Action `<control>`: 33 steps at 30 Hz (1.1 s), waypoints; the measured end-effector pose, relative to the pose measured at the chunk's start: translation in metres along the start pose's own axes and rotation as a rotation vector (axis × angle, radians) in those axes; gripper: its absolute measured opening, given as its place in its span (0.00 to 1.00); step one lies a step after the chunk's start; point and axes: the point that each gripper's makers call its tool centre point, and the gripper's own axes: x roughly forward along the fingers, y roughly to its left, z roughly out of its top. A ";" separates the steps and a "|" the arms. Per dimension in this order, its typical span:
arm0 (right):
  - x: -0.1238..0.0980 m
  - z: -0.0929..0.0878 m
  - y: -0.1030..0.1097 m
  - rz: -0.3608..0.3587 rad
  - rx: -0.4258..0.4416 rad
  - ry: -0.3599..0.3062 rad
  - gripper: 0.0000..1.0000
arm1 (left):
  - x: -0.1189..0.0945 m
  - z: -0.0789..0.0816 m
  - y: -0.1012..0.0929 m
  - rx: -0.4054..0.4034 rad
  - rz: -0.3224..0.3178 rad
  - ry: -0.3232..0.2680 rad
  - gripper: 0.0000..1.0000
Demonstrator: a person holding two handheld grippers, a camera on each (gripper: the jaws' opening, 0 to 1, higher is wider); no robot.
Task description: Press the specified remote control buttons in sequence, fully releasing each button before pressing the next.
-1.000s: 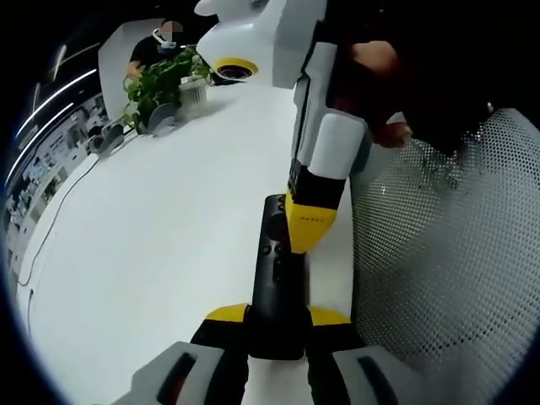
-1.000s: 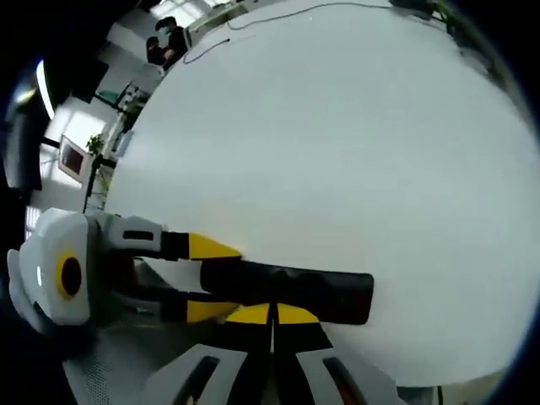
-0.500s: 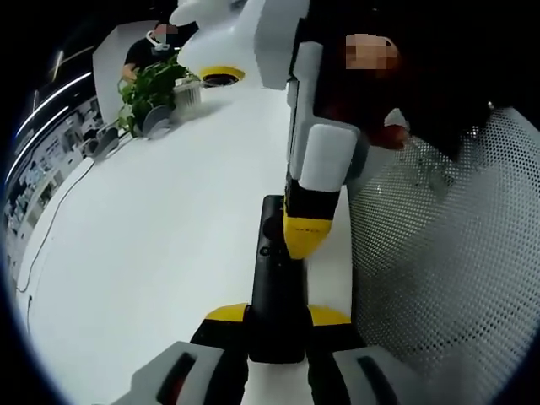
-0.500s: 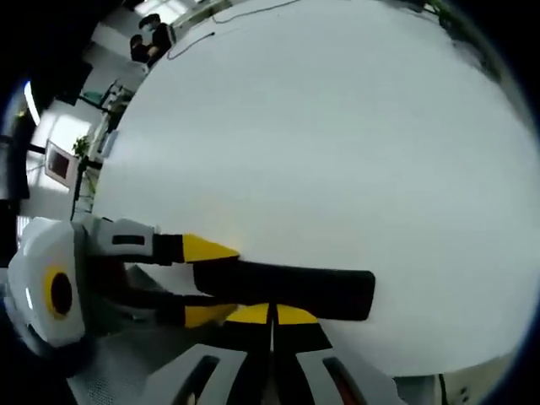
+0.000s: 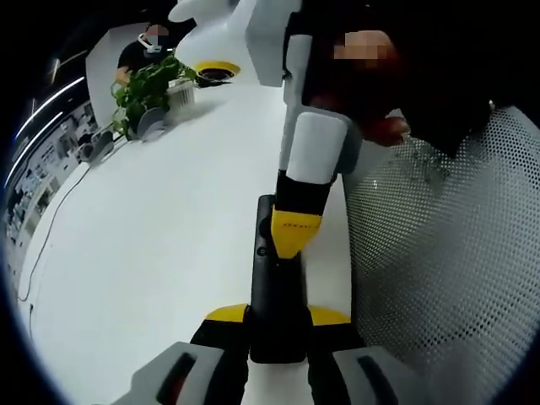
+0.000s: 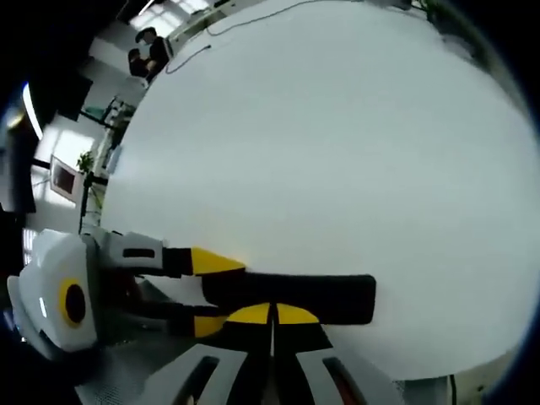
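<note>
Down at the bottom centre of the left gripper view: left gripper (image 5: 278, 316), yellow-tipped jaws pinching the near end of a black remote control (image 5: 274, 295), one jaw on each long side. Remote lying lengthwise up the frame on the white table (image 5: 152, 253), close to the table's edge. Small round buttons faintly visible near its far end, at centre frame; no legible marking or brand on the casing. Coming down from the upper middle of the same view: right gripper (image 5: 294, 234), white body, black neck, yellow tip pressed onto the remote's top face at its far part. Tiny dark print on that yellow tip, too small to read. Right of the table, at the right of the frame: white perforated mesh surface (image 5: 439, 253). Upper left: green potted plant (image 5: 148, 89) on the table, a seated person (image 5: 143, 51) behind it.

Seen in the right gripper view, bottom centre: right gripper (image 6: 272, 315), its two yellow tips pressed together with no gap, resting against the long side of the remote control (image 6: 291, 295), which runs across the lower middle of the frame. At the lower left: left gripper (image 6: 207, 291), yellow jaws spread either side of the remote's left end and clamped on it, white housing with a yellow ring further left. White table (image 6: 337, 152) spreading across the frame's upper part, a thin dark cable (image 6: 245, 21) along its far edge at the top. No readable writing anywhere here either.
</note>
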 end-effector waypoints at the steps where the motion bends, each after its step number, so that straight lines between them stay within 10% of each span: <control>1: 0.001 0.002 0.005 0.031 0.010 -0.012 0.00 | 0.000 0.000 0.000 -0.001 -0.002 0.000 0.25; 33: 0.009 -0.002 0.003 0.001 -0.064 0.003 0.00 | 0.000 0.000 0.001 -0.009 0.005 0.005 0.25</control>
